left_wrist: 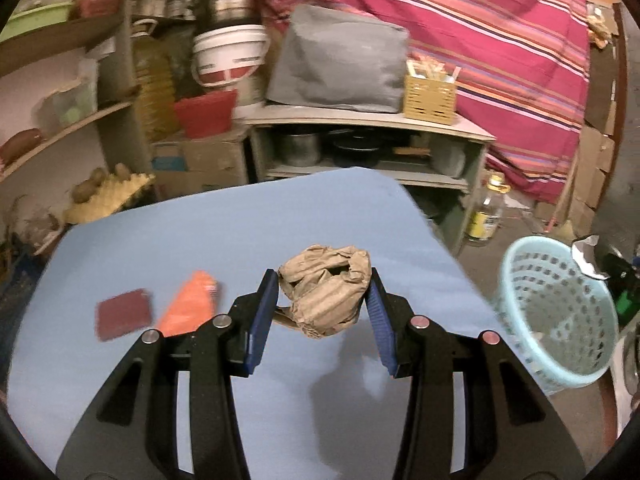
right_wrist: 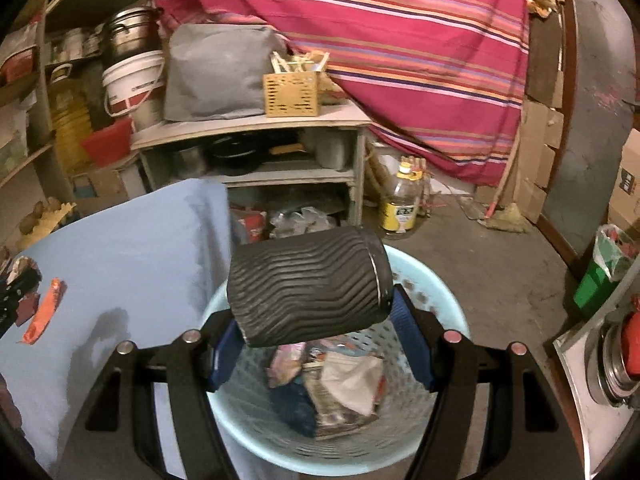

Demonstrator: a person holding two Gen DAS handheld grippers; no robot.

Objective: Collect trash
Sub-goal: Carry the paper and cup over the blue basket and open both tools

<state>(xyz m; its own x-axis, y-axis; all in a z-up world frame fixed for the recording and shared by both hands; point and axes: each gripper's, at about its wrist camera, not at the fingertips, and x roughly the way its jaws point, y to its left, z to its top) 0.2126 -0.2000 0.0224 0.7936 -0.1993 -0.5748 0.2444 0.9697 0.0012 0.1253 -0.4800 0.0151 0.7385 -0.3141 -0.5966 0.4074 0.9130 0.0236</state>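
A blue table [left_wrist: 240, 220] carries an orange wrapper [left_wrist: 188, 306] and a dark red square [left_wrist: 124, 314]. Beside it, the pale blue basket [right_wrist: 436, 300] holds mixed trash. The right gripper [right_wrist: 320, 336] clamps a black ribbed cup [right_wrist: 308, 284] above the basket. The left gripper [left_wrist: 324, 304] pinches crumpled brown paper [left_wrist: 326, 290] over the table, half-open.

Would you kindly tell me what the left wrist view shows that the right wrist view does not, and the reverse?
Left only: the left hand-held gripper shut on a crumpled brown paper ball above the blue table.

Right only: the right hand-held gripper shut on a black ribbed cup over the basket, the trash inside it, and a green bin.

Both: the light blue basket, the orange wrapper, the yellow crate, the striped cloth.
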